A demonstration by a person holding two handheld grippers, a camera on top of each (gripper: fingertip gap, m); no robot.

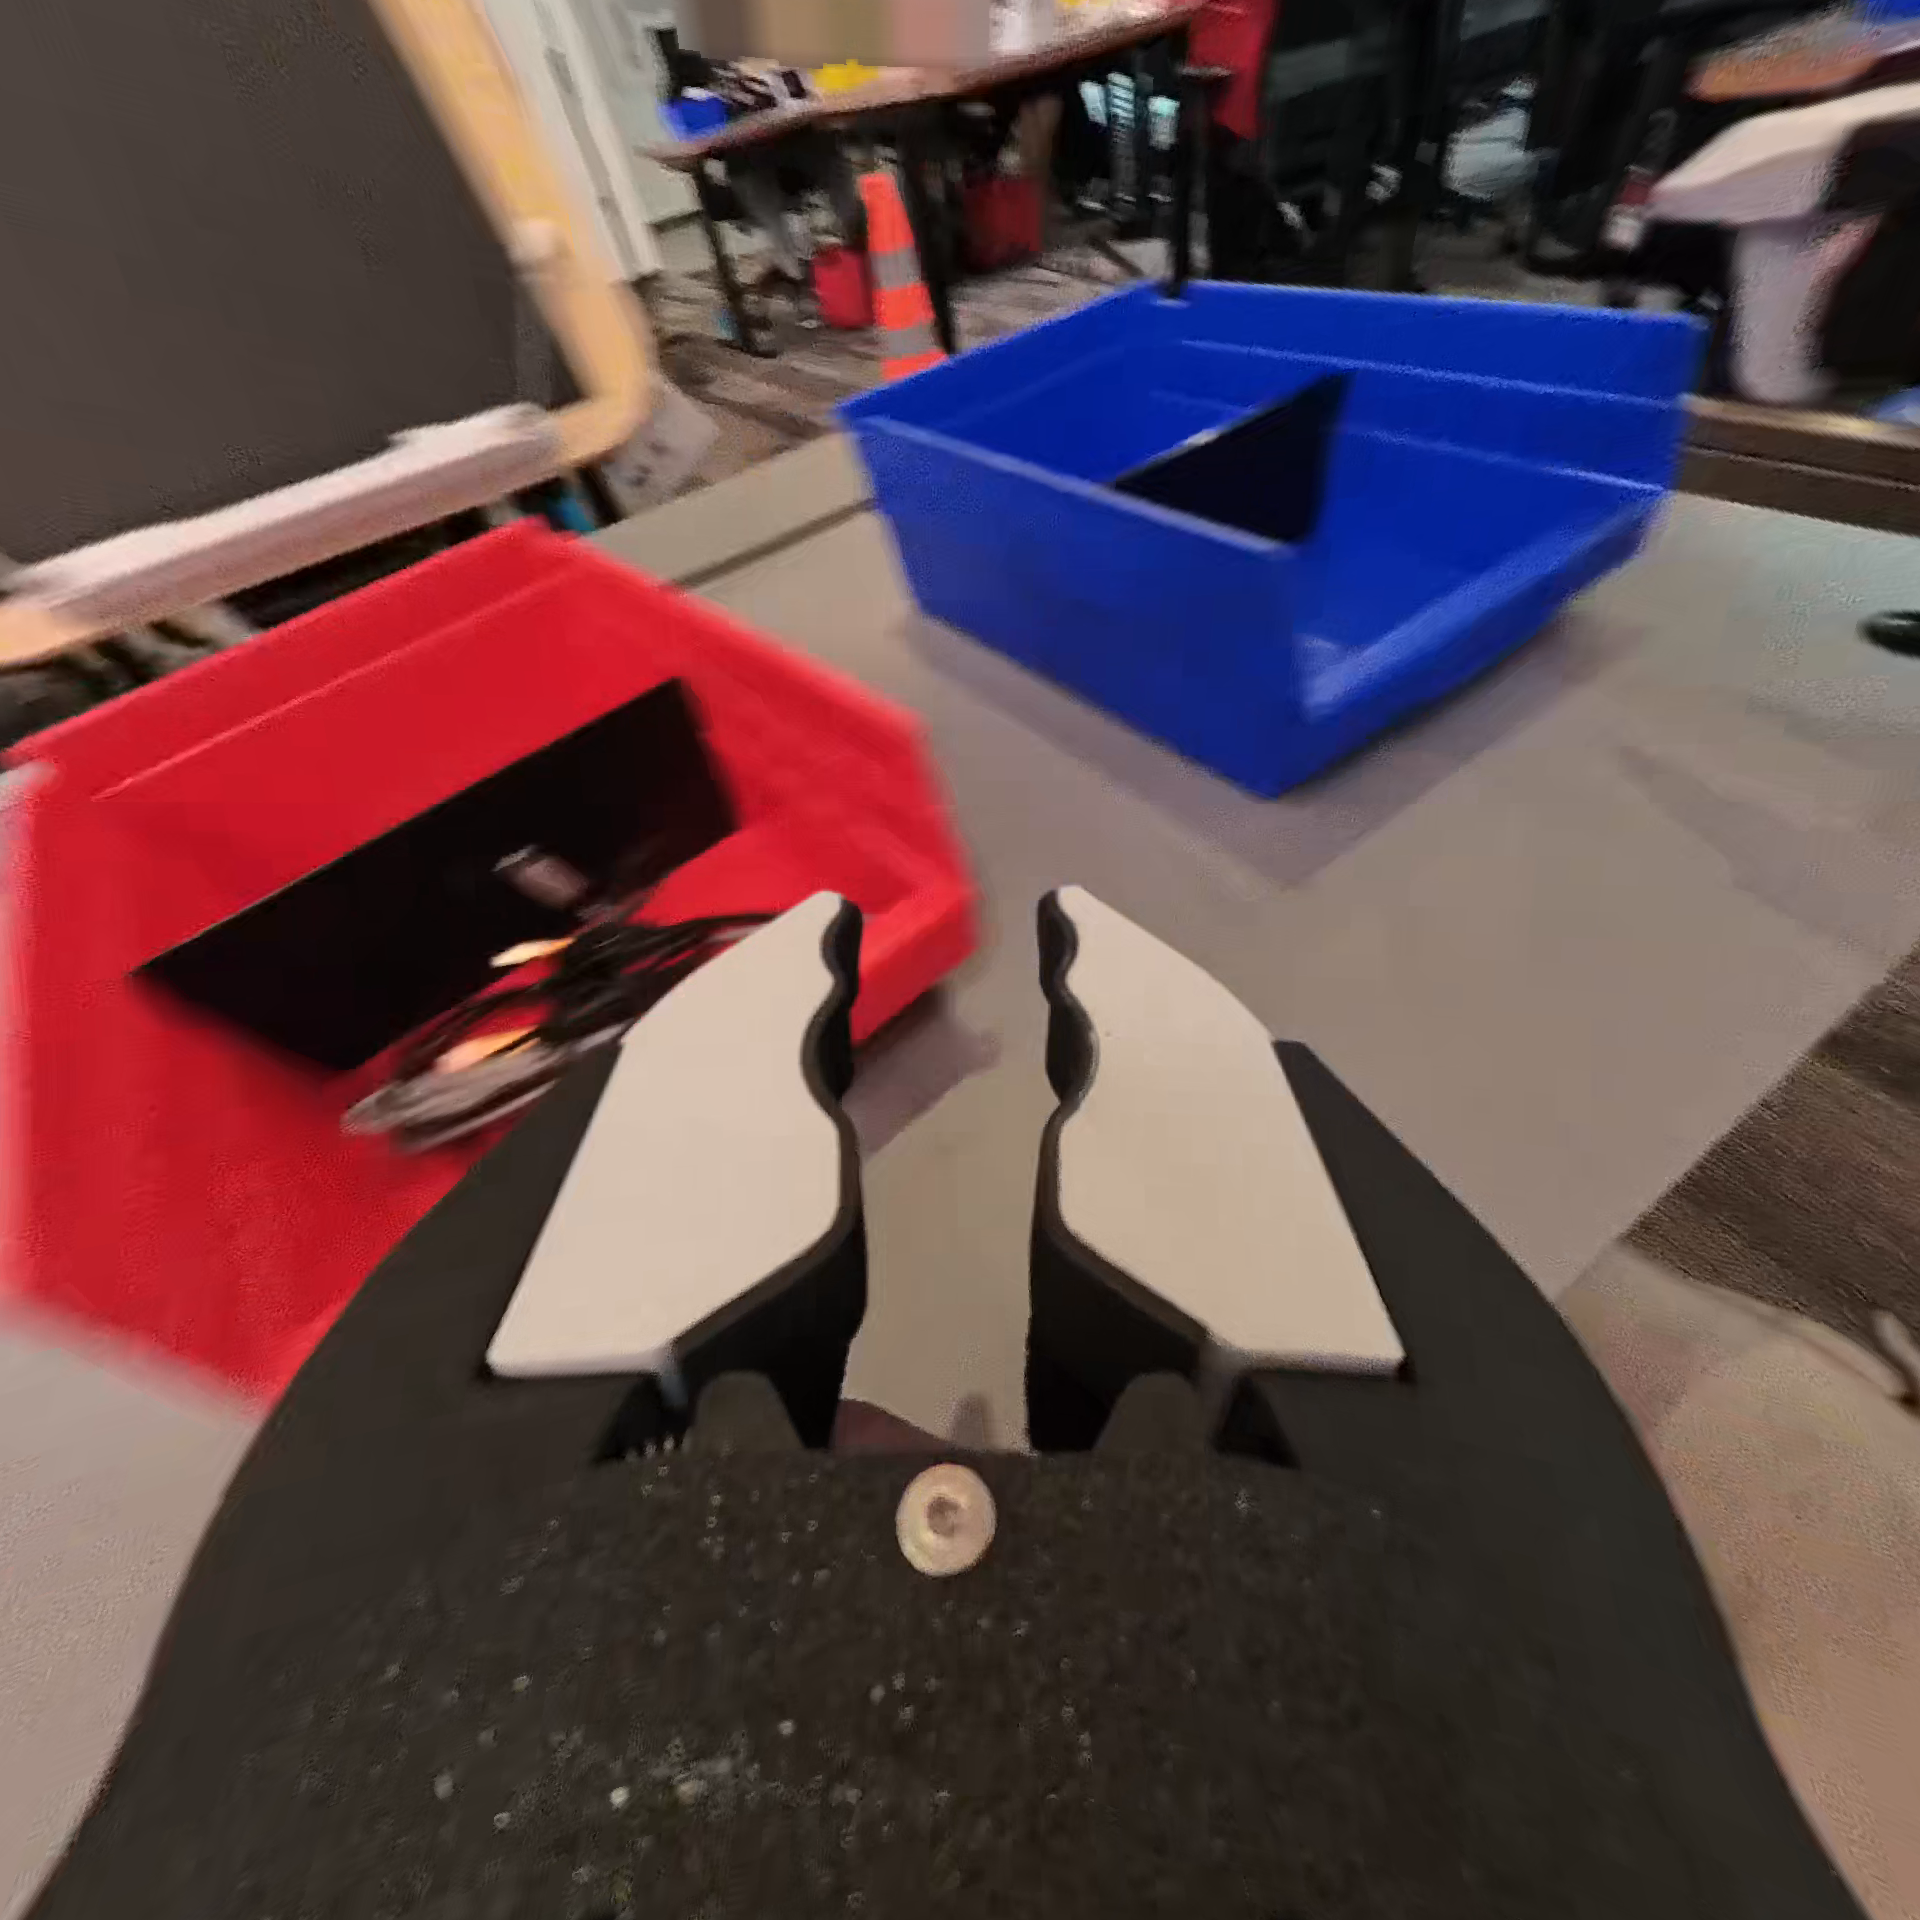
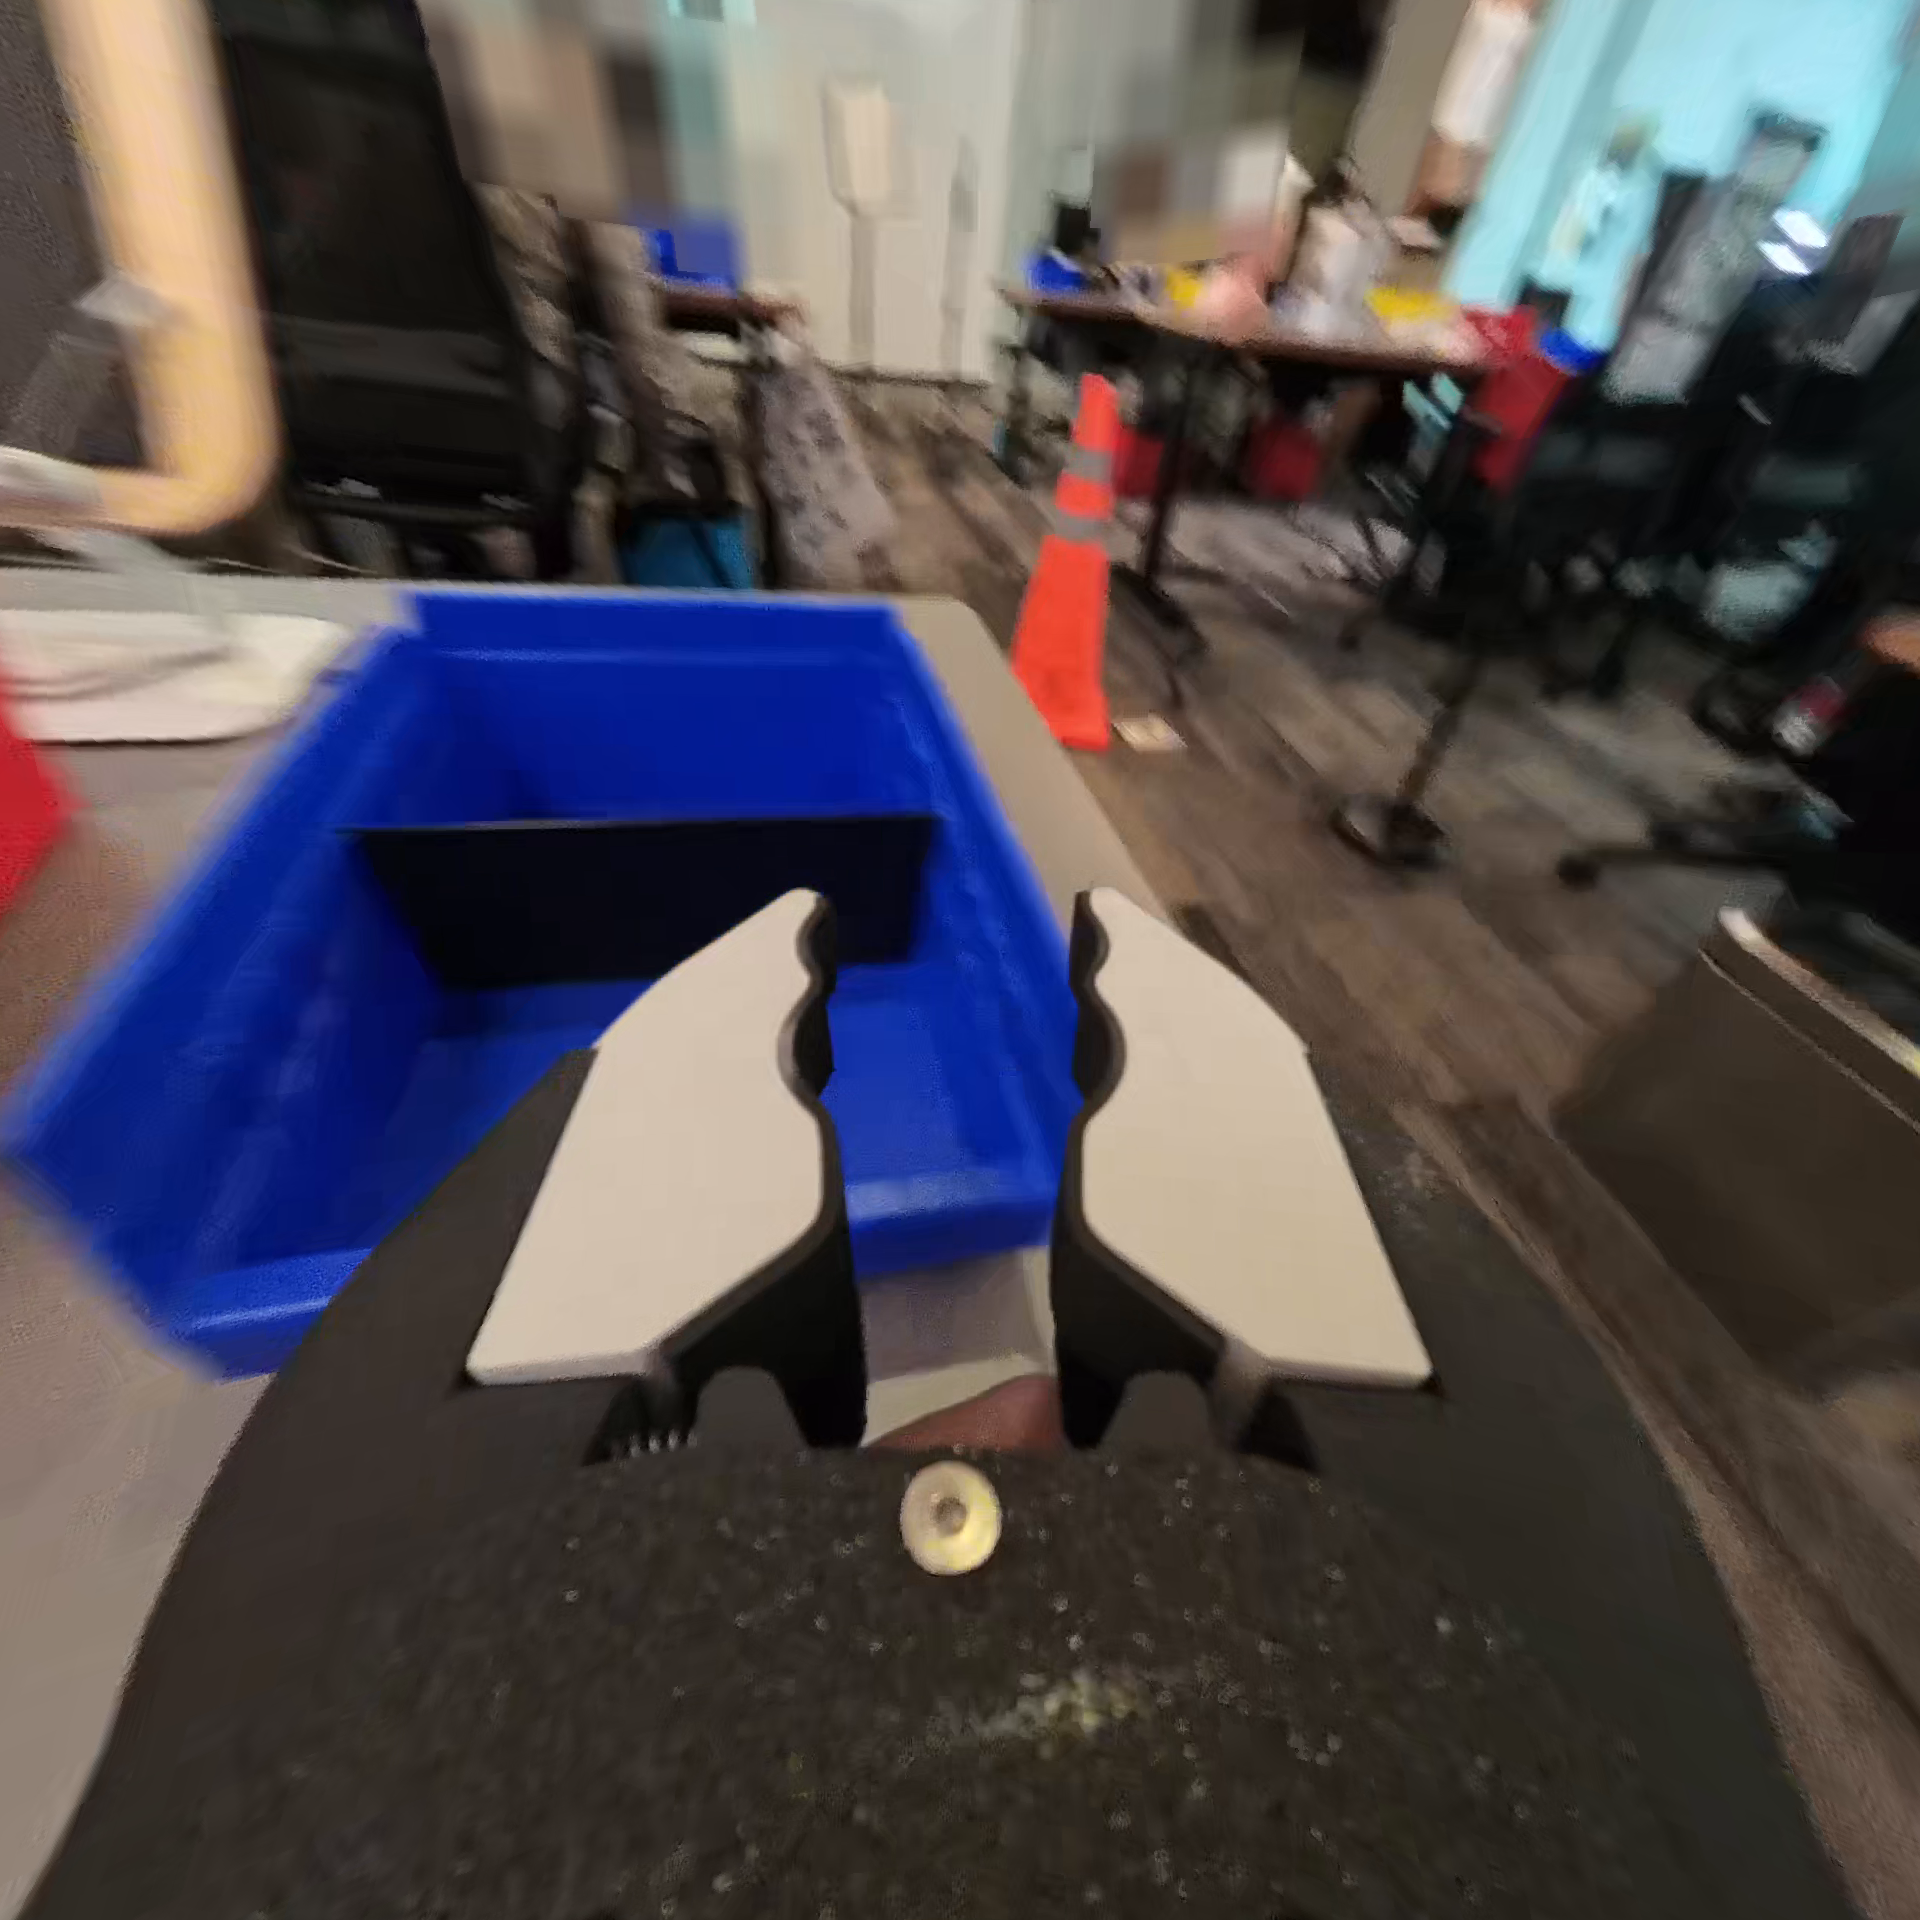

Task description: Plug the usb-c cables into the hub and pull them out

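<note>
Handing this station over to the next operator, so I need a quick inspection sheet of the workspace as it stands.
Surface: grey table, bare between the bins.
Job's things: red bin with a black divider, holding a tangle of black cables; hub too blurred to pick out.
Clutter: blue bin with a black divider; nothing seen in the parts that show.
Grippers: left gripper open, holding nothing, over the table beside the red bin; right gripper open, holding nothing, at the blue bin's near right corner.
Cables: all in the red bin; whether any is plugged in cannot be told.
Surroundings: orange traffic cone on the floor, a cluttered far table, office chairs.
</note>
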